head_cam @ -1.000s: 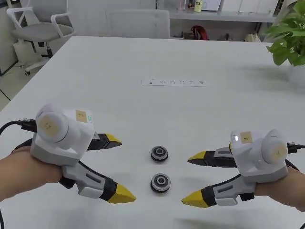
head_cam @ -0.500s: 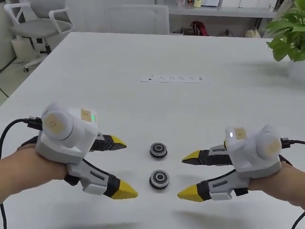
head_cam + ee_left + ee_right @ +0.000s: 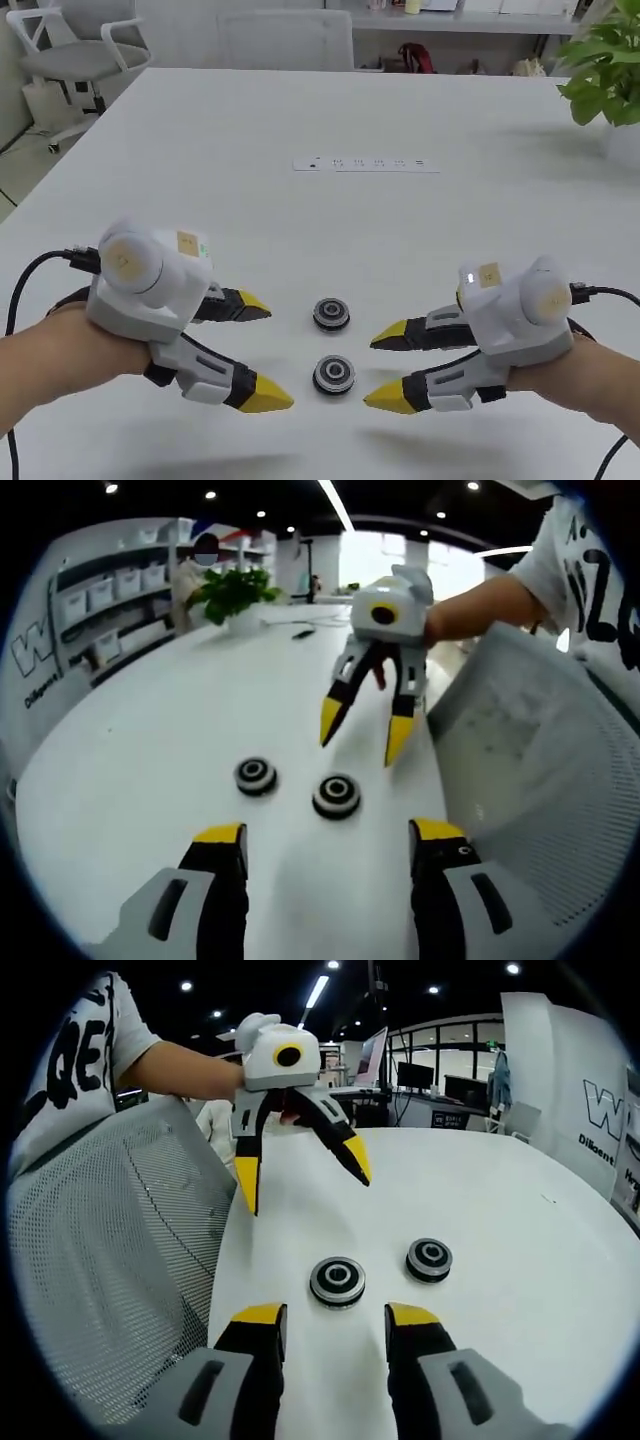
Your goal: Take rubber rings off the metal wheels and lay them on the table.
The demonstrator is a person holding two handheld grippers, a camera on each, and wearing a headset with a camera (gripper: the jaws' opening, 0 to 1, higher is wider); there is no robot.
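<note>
Flanking round black-ringed wheels [image 3: 333, 374]: yellow-tipped left tongs [image 3: 262, 352], right tongs [image 3: 385, 368], agape

Right gripper [image 3: 369, 371] nearer front wheel [image 3: 333, 374]

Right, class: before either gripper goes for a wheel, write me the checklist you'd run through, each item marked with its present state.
1. Left gripper and right gripper open and empty: ok.
2. Rubber rings on both the near wheel and the far wheel: ok, dark outer bands in place.
3. Near wheel lies between the two grippers' tips: ok.
4. A wheel gripped to hold it steady: not ok, neither gripper touches one.
5. Bare table beside the wheels for laying the rings: ok.
6. How tightly the rings sit: cannot tell.
</note>
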